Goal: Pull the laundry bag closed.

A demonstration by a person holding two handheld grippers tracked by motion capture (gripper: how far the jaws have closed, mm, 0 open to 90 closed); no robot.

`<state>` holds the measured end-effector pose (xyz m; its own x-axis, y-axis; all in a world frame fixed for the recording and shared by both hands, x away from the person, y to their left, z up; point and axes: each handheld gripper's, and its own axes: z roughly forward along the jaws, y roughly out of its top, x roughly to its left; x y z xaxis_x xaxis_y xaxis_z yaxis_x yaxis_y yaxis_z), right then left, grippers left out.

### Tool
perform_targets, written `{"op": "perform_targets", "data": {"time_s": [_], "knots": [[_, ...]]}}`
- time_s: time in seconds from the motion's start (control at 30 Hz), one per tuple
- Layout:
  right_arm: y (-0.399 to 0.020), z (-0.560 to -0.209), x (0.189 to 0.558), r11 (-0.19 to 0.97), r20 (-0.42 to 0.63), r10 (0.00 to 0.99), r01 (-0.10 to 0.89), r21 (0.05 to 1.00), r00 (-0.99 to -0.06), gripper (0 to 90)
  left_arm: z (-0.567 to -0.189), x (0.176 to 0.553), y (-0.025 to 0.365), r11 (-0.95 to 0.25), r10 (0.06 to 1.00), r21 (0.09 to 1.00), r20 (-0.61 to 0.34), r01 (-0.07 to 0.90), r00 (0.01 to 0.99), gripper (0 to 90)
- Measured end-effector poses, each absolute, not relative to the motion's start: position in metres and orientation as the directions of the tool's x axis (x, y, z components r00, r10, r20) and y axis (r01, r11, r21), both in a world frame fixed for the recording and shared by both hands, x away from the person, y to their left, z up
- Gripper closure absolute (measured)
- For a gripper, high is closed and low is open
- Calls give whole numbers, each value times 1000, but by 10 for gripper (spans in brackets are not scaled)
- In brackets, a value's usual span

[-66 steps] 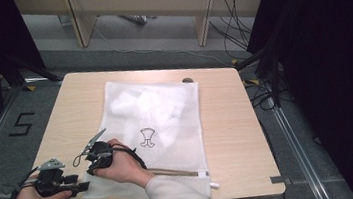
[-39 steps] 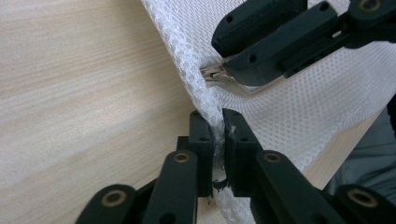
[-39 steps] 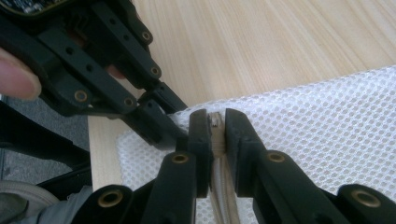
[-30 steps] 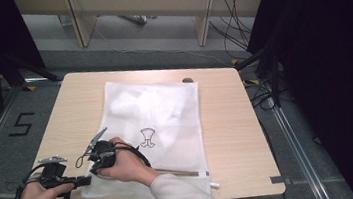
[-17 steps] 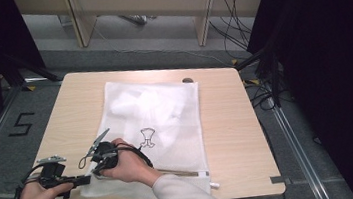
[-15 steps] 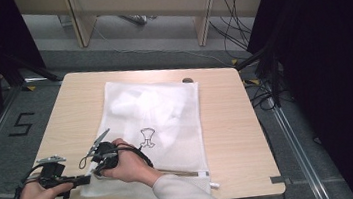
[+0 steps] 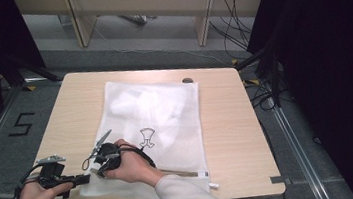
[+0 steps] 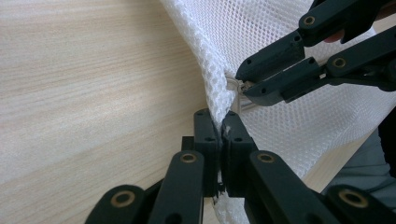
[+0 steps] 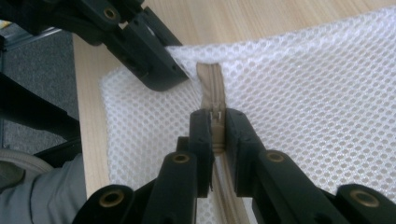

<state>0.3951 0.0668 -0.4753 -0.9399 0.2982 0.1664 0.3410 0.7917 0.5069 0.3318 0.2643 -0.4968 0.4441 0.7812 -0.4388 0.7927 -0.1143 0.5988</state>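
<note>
In the high view, a white mesh laundry bag point(image 7: 155, 127) is lying flat on a pale wooden table point(image 7: 227, 124), reaching from the centre of the frame down to the lower edge of the tabletop. A small black drawing is printed on it, and soft white contents are showing faintly through the netting. At lower left, the left gripper point(image 7: 84, 178) is being held at the bag's near corner, while the right gripper point(image 7: 99, 166) is being pressed onto the fabric just beside it; the jaw tips are too small there to be made out. The forearms are being cut off by the bottom edge.

In the left gripper view, the honeycomb netting is being pinched into a raised fold between the left gripper point(image 8: 220, 135) and its closed black jaws — the wood grain is running across the left half. At upper right, the right gripper point(image 8: 243, 86) is being clamped on a small metal zipper pull point(image 8: 236, 85), partly hidden.

In the right gripper view, a beige zipper tape point(image 9: 212, 88) is running up the middle, and the right gripper point(image 9: 215, 122) is being closed narrowly on the slider point(image 9: 215, 115). The left gripper point(image 9: 180, 77) is gripping the mesh corner at upper left — its tips are being hidden by the fold.
</note>
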Motion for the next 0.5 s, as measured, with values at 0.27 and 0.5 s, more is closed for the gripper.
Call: {"op": "perform_targets", "data": {"time_s": [0.27,0.5], "knots": [[65,-477,396,797,156,281,321,512,-947,825,-495,332,265,-137,780,593,-430,794,456,861],[61,-480,396,802,169,285,331,497,-943,825,-495,332,266,-123,784,596,-432,794,446,860]]}}
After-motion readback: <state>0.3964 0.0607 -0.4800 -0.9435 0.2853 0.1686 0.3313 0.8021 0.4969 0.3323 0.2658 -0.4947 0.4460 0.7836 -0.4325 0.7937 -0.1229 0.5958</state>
